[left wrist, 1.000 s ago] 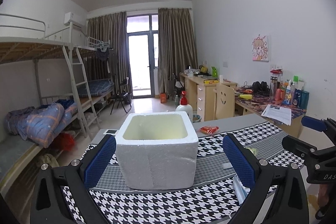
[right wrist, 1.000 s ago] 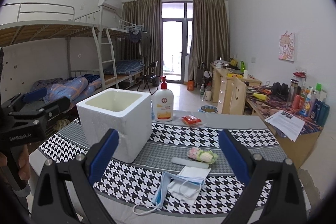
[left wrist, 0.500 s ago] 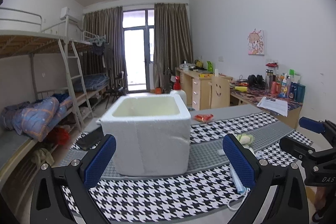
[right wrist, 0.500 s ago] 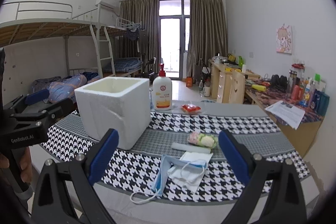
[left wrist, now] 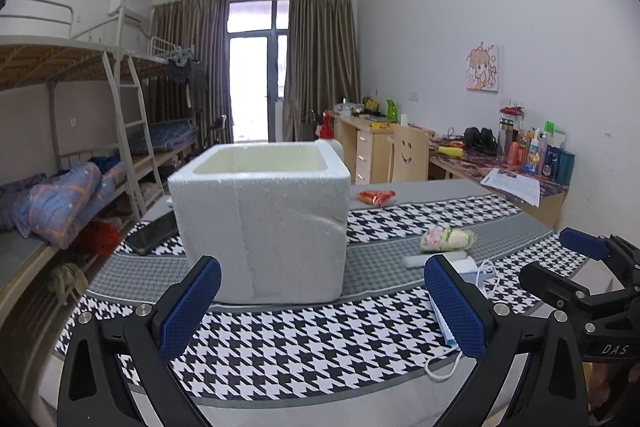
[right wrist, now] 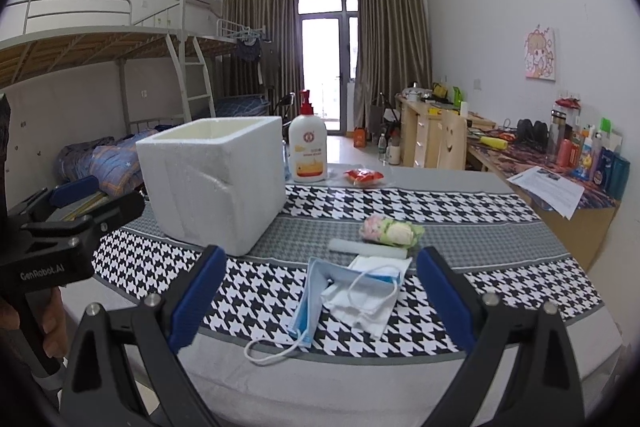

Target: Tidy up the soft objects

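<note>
A blue mask (right wrist: 310, 301) lies crumpled near the table's (right wrist: 320, 387) front edge, one ear loop (right wrist: 272, 351) trailing onto the bare grey strip. A white mask (right wrist: 362, 301) lies partly over it. Just behind them sit a pale flat strip (right wrist: 370, 247) and a small pink-and-green soft bundle (right wrist: 390, 231), perhaps a folded cloth. The foam box (right wrist: 218, 183) stands upright and open-topped toward the table's left side, well apart from the masks. A pump bottle (right wrist: 307, 149) and a red packet (right wrist: 364, 175) sit by the far edge. The patterned cloth between box and masks is bare. The right gripper (right wrist: 316, 301) hovers with jaws spread wide, framing the masks and holding nothing. The left gripper (left wrist: 322, 307), jaws equally wide, faces the box, empty.
</note>
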A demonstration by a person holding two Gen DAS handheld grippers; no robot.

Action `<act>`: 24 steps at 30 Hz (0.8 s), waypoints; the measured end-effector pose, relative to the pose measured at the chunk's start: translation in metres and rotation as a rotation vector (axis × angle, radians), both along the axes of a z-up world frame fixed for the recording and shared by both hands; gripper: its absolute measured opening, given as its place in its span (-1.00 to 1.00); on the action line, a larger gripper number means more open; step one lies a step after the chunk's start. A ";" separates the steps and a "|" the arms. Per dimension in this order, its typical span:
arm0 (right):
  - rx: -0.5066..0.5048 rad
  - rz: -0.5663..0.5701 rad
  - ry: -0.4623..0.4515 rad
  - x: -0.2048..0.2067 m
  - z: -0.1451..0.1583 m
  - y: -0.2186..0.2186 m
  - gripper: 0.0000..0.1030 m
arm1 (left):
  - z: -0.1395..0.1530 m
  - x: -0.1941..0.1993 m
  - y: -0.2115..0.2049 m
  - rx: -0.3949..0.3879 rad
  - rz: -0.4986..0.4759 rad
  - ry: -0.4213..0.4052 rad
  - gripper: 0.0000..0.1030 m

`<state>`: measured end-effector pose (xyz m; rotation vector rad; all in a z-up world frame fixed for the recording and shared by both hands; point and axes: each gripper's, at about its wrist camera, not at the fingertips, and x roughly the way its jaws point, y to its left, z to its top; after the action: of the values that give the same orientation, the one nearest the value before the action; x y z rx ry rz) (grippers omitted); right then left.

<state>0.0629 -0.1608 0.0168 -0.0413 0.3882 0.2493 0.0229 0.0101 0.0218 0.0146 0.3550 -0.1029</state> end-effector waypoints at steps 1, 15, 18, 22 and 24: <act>0.001 0.000 0.006 0.001 -0.001 0.000 0.90 | -0.001 0.000 -0.001 0.004 0.002 0.001 0.98; 0.001 -0.038 0.073 0.020 -0.014 -0.009 0.90 | -0.013 0.023 -0.009 -0.006 -0.046 0.056 0.98; -0.004 -0.063 0.085 0.023 -0.016 -0.016 0.90 | -0.016 0.033 -0.018 -0.003 -0.070 0.074 0.98; -0.006 -0.089 0.093 0.025 -0.017 -0.026 0.90 | -0.020 0.043 -0.030 -0.002 -0.108 0.094 0.98; -0.015 -0.102 0.097 0.025 -0.017 -0.031 0.90 | -0.022 0.048 -0.036 0.000 -0.123 0.103 0.98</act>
<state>0.0880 -0.1917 -0.0007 -0.0237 0.4870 0.1481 0.0707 -0.0262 -0.0006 0.0310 0.4568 -0.2258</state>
